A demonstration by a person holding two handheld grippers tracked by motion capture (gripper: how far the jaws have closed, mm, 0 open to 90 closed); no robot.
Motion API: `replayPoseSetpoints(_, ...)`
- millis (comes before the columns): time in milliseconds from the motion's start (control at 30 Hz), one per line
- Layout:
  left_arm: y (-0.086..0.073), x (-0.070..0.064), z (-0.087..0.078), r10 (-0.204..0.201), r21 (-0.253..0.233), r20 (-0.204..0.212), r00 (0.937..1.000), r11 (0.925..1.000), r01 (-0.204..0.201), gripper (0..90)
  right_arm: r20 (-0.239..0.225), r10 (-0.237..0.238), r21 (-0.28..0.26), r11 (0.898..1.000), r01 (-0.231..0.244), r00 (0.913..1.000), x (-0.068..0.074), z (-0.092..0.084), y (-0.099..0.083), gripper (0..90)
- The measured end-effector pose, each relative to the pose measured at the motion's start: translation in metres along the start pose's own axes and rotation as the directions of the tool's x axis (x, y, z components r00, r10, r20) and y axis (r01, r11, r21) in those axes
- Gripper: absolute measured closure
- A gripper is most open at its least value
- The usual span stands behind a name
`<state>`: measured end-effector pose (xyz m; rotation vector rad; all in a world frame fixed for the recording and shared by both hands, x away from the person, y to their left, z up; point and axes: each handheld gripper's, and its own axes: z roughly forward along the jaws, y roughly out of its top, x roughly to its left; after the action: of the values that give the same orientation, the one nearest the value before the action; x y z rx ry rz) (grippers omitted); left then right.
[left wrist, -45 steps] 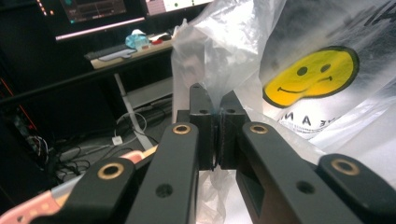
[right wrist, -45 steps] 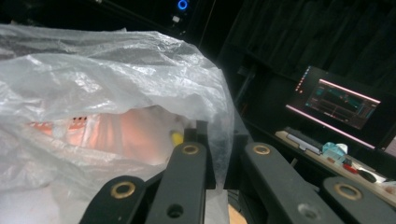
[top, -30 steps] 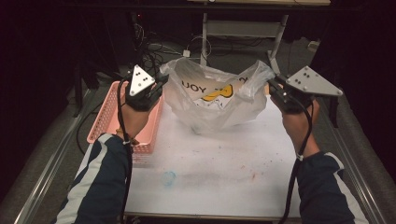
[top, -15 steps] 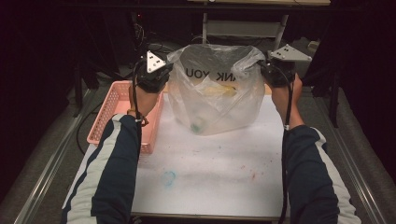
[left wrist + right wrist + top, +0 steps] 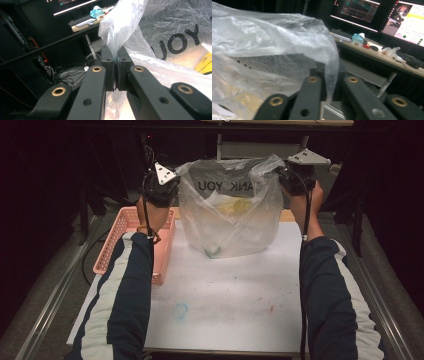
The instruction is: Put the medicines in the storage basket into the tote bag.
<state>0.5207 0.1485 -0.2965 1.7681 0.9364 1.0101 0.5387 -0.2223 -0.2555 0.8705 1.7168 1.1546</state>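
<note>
**Plastic bag held up by its two handles over the table**

A clear plastic bag [image 5: 230,215] printed with black letters hangs between two hand-held grippers at the far end of a white table [image 5: 235,310], its bottom resting on the tabletop just beside a pink basket [image 5: 127,235]. From the high view, the left gripper [image 5: 172,187] holds the bag's left top corner and the right gripper [image 5: 280,170] holds the right one, so that the bag's mouth is stretched wide between them. Something yellow [image 5: 232,206] shows through the film in the upper half, and a small greenish thing [image 5: 212,252] lies at the bottom.

In the left gripper view, the left gripper [image 5: 115,63] has its black jaws pressed together on a bunched strip of the bag [image 5: 160,37], which rises out of them. In the right gripper view, the right gripper [image 5: 329,75] has a fold of the bag [image 5: 267,45] running down between its jaws; these have just been easing apart, a narrow gap shows, and whether the pads grip the film cannot be told. Behind, a desk [image 5: 372,53] carries lit screens [image 5: 409,21]. The person's dark sleeves [image 5: 120,300] with pale stripes reach in from the near edge.
</note>
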Motion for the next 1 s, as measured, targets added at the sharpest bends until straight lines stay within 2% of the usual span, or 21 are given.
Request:
replayPoseSetpoints(133, -0.006, -0.006, 0.007, -0.005, 0.035, 0.022, 0.9997, 0.9994, 0.005, 85.4, -0.016, 0.032, 0.055, 0.998, -0.031, 0.9994, 0.000, 0.003, -0.009, 72.1)
replayPoseSetpoints(200, -0.008, -0.009, 0.008, 0.003, 0.042, 0.018, 0.9998, 0.9991, -0.004, 85.3, -0.015, 0.037, 0.061, 0.998, -0.036, 0.9992, 0.000, 0.001, -0.014, 66.0)
replayPoseSetpoints(267, -0.008, -0.010, 0.007, 0.008, 0.048, 0.010, 0.9999, 0.9988, -0.008, 85.3, -0.005, 0.048, 0.046, 0.998, -0.048, 0.9988, -0.001, -0.004, -0.016, 56.2)
replayPoseSetpoints(333, -0.007, -0.008, 0.006, 0.012, 0.050, -0.007, 0.9999, 0.9987, -0.012, 85.3, -0.003, 0.052, 0.031, 0.998, -0.052, 0.9986, -0.001, -0.009, -0.016, 50.2)
replayPoseSetpoints(467, -0.003, -0.001, 0.000, 0.010, 0.051, -0.044, 0.9990, 0.9987, -0.008, 85.3, 0.006, 0.058, -0.016, 0.998, -0.058, 0.9983, -0.002, -0.027, -0.006, 44.3)
replayPoseSetpoints(567, -0.002, 0.006, -0.004, -0.006, 0.064, -0.078, 0.9969, 0.9979, 0.011, 85.2, -0.016, 0.059, -0.039, 0.997, -0.059, 0.9981, 0.001, -0.040, 0.001, 39.2)
replayPoseSetpoints(633, -0.003, 0.009, -0.005, -0.042, 0.076, -0.097, 0.9944, 0.9959, 0.049, 85.1, -0.013, 0.061, -0.064, 0.996, -0.062, 0.9981, 0.005, -0.047, -0.001, 37.9)
replayPoseSetpoints(700, -0.005, 0.011, -0.006, -0.059, 0.096, -0.101, 0.9931, 0.9930, 0.069, 84.5, -0.034, 0.061, -0.076, 0.995, -0.063, 0.9976, 0.011, -0.053, -0.007, 35.7)
replayPoseSetpoints(767, -0.008, 0.011, -0.005, -0.067, 0.106, -0.094, 0.9933, 0.9914, 0.077, 83.4, -0.054, 0.064, -0.065, 0.996, -0.068, 0.9965, 0.017, -0.056, -0.014, 32.1)
replayPoseSetpoints(900, -0.012, 0.004, -0.006, -0.030, 0.116, -0.084, 0.9960, 0.9924, 0.040, 83.4, -0.082, 0.059, -0.069, 0.996, -0.065, 0.9949, 0.025, -0.066, -0.024, 28.7)
replayPoseSetpoints(1000, -0.013, -0.002, -0.006, 0.013, 0.125, -0.071, 0.9974, 0.9921, -0.004, 83.4, -0.112, 0.071, -0.092, 0.992, -0.082, 0.9911, 0.022, -0.075, -0.021, 30.0)
